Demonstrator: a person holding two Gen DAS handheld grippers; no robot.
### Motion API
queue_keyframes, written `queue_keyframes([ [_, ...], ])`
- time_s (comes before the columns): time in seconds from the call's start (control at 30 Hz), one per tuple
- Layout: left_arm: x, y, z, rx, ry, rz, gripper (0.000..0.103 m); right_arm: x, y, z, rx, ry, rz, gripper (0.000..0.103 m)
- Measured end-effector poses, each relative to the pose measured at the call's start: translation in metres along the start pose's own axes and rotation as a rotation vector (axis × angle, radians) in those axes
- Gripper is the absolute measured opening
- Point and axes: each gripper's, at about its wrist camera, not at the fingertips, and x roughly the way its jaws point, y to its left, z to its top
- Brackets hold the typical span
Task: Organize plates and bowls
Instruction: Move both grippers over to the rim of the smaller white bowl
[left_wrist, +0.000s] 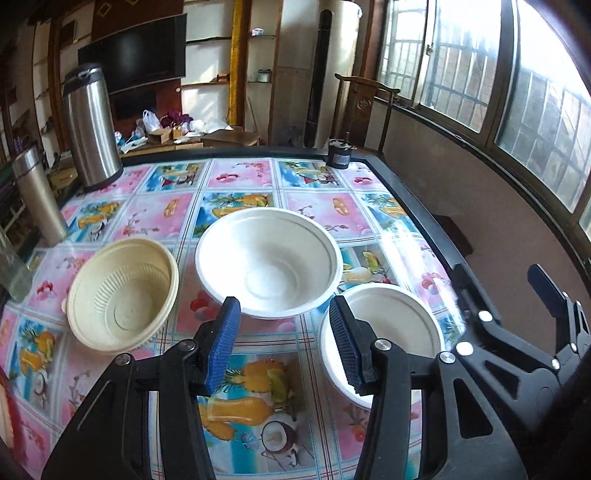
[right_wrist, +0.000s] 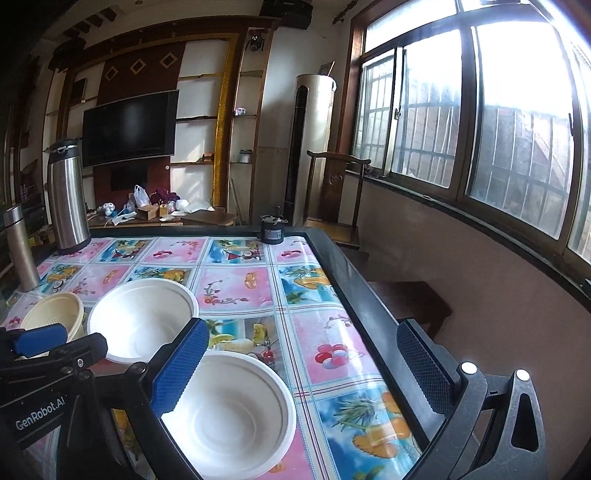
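Note:
Three empty bowls stand on the patterned tablecloth. A cream ribbed bowl (left_wrist: 122, 295) (right_wrist: 55, 314) is at the left, a large white bowl (left_wrist: 267, 262) (right_wrist: 142, 317) in the middle, and a smaller white bowl (left_wrist: 391, 325) (right_wrist: 232, 410) nearest the right edge. My left gripper (left_wrist: 284, 343) hangs open above the cloth, just short of the large bowl, holding nothing. My right gripper (right_wrist: 303, 369) (left_wrist: 506, 291) is open wide over the smaller white bowl, its left pad (right_wrist: 181, 369) above the bowl's near rim. Contact with the rim cannot be told.
A steel thermos (left_wrist: 90, 125) (right_wrist: 68, 195) and a slim flask (left_wrist: 38, 195) (right_wrist: 20, 247) stand at the far left. A small black device (left_wrist: 340, 153) (right_wrist: 272, 230) sits on the far edge. The table's black rim (left_wrist: 417, 206) (right_wrist: 354, 295) runs along the right, with a bench below.

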Motion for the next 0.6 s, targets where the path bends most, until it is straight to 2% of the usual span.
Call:
queue_keyframes([
  [0.2,0.0084,0.0108,-0.0066,-0.007,0.015,0.035,0.049,0.0031,-0.0005,-0.0005,0.0,0.003,-0.015,0.103],
  [0.6,0.0029,0.0036,-0.009,0.025,0.0,0.033,0.052,0.0063,0.0021,-0.0017,-0.001,0.014,-0.021,0.103],
])
